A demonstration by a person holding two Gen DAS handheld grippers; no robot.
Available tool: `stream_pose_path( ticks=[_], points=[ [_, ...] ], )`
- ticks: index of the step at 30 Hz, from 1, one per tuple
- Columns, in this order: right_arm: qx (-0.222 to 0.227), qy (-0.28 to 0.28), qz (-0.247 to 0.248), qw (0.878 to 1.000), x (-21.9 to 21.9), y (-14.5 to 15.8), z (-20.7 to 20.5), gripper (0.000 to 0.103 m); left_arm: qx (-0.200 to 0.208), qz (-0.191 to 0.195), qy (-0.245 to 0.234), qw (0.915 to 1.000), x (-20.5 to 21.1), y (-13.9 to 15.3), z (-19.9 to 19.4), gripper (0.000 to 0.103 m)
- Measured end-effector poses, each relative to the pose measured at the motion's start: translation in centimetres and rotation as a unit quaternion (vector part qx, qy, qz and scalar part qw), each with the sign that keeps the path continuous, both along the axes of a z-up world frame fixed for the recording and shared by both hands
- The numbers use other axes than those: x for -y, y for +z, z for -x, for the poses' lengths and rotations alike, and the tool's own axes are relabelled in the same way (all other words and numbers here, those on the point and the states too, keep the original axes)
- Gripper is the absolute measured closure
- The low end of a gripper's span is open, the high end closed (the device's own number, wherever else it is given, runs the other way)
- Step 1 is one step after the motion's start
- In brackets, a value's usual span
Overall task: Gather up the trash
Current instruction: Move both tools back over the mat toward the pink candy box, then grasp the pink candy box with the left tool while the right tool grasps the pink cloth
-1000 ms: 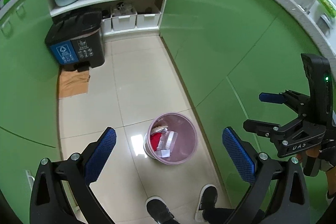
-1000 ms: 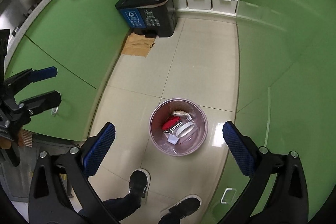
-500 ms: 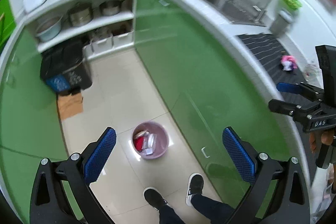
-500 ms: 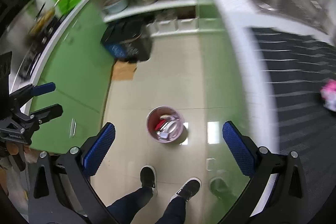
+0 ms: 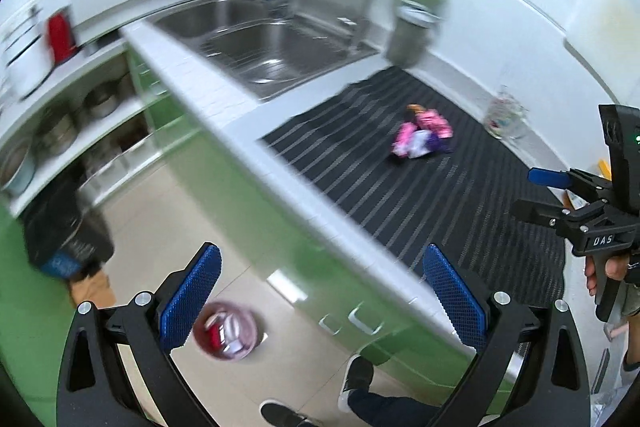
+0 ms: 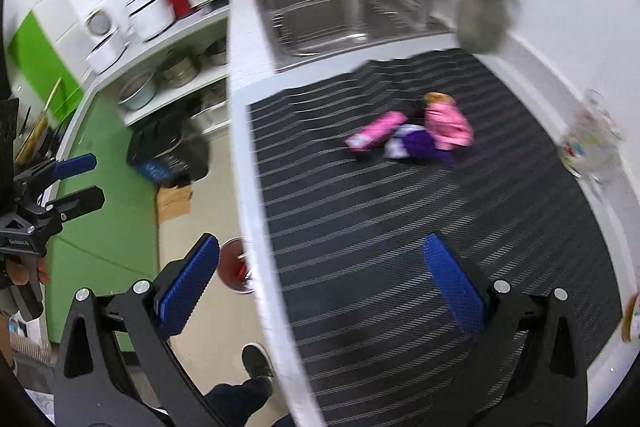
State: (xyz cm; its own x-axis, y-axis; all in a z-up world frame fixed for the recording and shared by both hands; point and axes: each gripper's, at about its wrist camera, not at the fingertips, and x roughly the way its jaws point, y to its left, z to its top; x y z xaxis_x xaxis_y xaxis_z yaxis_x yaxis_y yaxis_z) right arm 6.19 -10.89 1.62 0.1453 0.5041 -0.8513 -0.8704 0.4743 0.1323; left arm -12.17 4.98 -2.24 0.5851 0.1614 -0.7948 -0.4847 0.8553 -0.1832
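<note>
Pink and purple wrappers (image 5: 421,137) lie in a small heap on the black striped mat (image 5: 440,203) on the counter; they also show in the right wrist view (image 6: 416,137). A pink bin (image 5: 228,330) with trash in it stands on the floor below, partly hidden by the counter edge in the right wrist view (image 6: 234,273). My left gripper (image 5: 320,293) is open and empty above the counter edge. My right gripper (image 6: 322,285) is open and empty over the mat, short of the wrappers.
A steel sink (image 5: 272,43) lies beyond the mat. A metal canister (image 5: 412,33) and a clear crumpled bag (image 5: 504,117) sit by the wall. A black recycling bin (image 5: 60,231) stands on the floor. Green cabinets line both sides.
Both grippers have risen from over the floor bin to counter height. The view has swung from the floor to the mat with the wrappers. Both stayed open.
</note>
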Motion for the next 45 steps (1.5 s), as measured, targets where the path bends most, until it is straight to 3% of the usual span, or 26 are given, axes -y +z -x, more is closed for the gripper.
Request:
stream_pose_path(
  ticks=[14,28,34,38,45],
  points=[
    [-0.020,-0.054,0.009,0.998,3.7,-1.8,-7.0,0.003,-0.044,-0.010,-0.107,0.9932,2.4,-2.8,-14.2,0.006],
    [-0.049,-0.119,0.030,0.991,2.8,-5.1,-11.2,0.003,-0.089,-0.021,-0.178,0.9798,0.3,-8.7,-22.5,0.006],
    [-0.060,-0.132,0.033,0.989,2.7,-6.3,-12.5,0.003,-0.103,-0.018,-0.189,0.9764,0.0,-10.4,-24.2,0.044],
    [-0.065,-0.134,0.032,0.988,2.3,-6.6,-13.1,0.003,-0.111,-0.008,-0.196,0.9743,-0.1,-11.0,-24.8,0.077],
    [-0.062,-0.124,0.031,0.990,0.9,-6.6,-13.4,0.003,-0.107,0.006,-0.196,0.9748,-0.4,-10.3,-24.4,0.080]
  ],
)
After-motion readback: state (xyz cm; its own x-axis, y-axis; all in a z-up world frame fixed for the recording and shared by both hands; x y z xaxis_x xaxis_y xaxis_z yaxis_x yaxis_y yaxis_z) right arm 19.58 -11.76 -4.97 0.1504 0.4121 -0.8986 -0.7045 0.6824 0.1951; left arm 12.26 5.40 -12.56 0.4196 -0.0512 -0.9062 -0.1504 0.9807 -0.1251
